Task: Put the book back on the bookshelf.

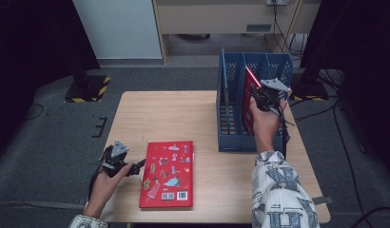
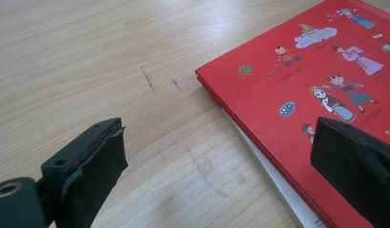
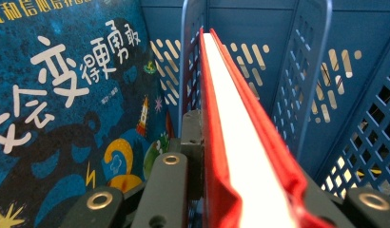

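Jaws of the right hand-held gripper (image 1: 265, 96) are clamped on the edge of a thin red book (image 3: 240, 142), held upright over the blue file rack (image 1: 229, 137) at the far right of the table (image 1: 207, 118). In the right gripper view the book points into a slot between two blue dividers (image 3: 307, 71), with a blue-covered book (image 3: 64, 95) already standing in the slot to the left. Best handling, I judge: keep the book plumb, lower it straight between the dividers and release only once its bottom edge rests on the rack floor. The left hand-held gripper (image 1: 136, 167) stands open beside the second red book (image 1: 168, 173) lying flat near the front edge.
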`<control>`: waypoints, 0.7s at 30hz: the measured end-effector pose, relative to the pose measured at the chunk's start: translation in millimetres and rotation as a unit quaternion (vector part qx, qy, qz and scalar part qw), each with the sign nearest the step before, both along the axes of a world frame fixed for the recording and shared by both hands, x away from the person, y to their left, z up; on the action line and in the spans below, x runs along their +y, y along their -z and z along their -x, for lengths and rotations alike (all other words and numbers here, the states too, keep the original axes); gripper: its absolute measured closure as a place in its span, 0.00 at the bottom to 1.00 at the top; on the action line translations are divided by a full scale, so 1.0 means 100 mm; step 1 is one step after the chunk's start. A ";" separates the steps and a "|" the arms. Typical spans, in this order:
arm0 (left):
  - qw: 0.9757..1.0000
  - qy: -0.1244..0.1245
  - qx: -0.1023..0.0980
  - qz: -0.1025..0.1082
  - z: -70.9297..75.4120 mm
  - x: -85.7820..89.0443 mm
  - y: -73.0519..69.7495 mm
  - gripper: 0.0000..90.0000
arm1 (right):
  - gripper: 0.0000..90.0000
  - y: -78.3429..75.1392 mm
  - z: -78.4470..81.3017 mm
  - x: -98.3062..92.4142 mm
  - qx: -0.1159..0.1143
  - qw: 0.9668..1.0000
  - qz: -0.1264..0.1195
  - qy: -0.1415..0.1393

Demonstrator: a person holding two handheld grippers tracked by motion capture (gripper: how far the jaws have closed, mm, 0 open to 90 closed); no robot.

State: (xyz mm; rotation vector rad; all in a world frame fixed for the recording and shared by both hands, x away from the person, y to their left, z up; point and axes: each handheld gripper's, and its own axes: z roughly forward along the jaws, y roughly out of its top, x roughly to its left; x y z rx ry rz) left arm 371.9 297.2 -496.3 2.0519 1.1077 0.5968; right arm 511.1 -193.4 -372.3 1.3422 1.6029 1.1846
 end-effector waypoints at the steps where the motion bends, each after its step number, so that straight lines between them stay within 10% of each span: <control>1: 1.000 0.000 -0.001 0.000 0.00 0.00 0.00 0.04 | 0.87 0.00 0.01 0.00 0.001 1.000 -0.001 0.001; 21: 1.000 0.005 -0.001 -0.004 0.00 -0.03 -0.01 0.04 | 0.87 0.02 0.16 -0.10 0.003 1.000 -0.009 -0.003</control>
